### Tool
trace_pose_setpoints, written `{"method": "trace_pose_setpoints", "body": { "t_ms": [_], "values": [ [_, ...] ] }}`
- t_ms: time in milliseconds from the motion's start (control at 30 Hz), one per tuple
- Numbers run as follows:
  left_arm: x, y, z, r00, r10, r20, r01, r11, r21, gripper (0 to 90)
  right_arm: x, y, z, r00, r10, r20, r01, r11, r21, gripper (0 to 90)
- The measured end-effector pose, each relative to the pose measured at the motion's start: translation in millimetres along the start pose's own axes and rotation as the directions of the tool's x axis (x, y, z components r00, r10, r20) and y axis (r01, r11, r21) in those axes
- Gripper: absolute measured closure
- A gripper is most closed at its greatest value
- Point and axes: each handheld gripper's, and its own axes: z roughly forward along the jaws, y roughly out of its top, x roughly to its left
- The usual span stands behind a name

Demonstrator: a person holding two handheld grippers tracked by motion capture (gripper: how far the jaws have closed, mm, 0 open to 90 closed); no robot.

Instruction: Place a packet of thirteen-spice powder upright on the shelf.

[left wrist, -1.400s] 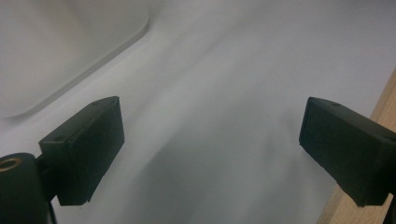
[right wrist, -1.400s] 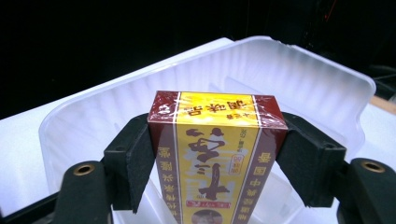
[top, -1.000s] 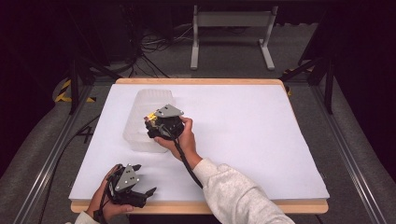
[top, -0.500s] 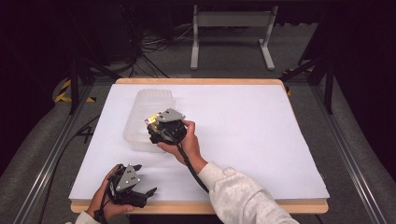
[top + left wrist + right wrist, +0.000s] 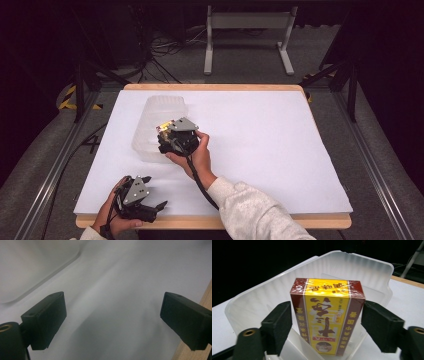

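Observation:
A yellow and maroon box with printed characters stands upright inside a clear plastic bin. My right gripper is shut on the box, one black jaw pressed against each long side. From the high view, that gripper reaches over the bin's near end, and a sliver of the box shows under it. My left gripper rests open at the table's front left edge, holding nothing. In the left gripper view its jaws stand wide apart over the white surface.
The white table top stretches out to the right of the bin. A corner of the bin lies ahead of the left gripper. The wooden table edge runs beside its right jaw. A metal stand and cables lie on the floor beyond.
My right gripper with the box has shifted slightly toward the near end of the bin. The left gripper has stayed in place.

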Motion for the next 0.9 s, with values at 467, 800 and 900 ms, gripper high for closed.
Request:
{"method": "trace_pose_setpoints", "body": {
  "t_ms": [467, 800, 900],
  "values": [
    [-0.2, 0.7, 2.0, 1.0000, -0.005, -0.008, 0.005, 0.9999, 0.012, 7.2, -16.2, -0.9, -24.7, 0.9938, -0.101, -0.046, 0.101, 0.995, -0.004, 14.8],
    [0.5, 1.2, 3.2, 0.9998, -0.007, -0.016, 0.008, 0.9998, 0.021, 7.2, -39.5, -7.6, -50.7, 0.9876, -0.146, -0.059, 0.145, 0.989, -0.007, 14.3],
    [0.4, 1.5, 4.2, 0.9998, -0.009, -0.018, 0.009, 0.9996, 0.026, 7.2, -47.0, -12.8, -58.8, 0.9810, -0.184, -0.062, 0.185, 0.983, 0.006, 14.3]
  ]
}}
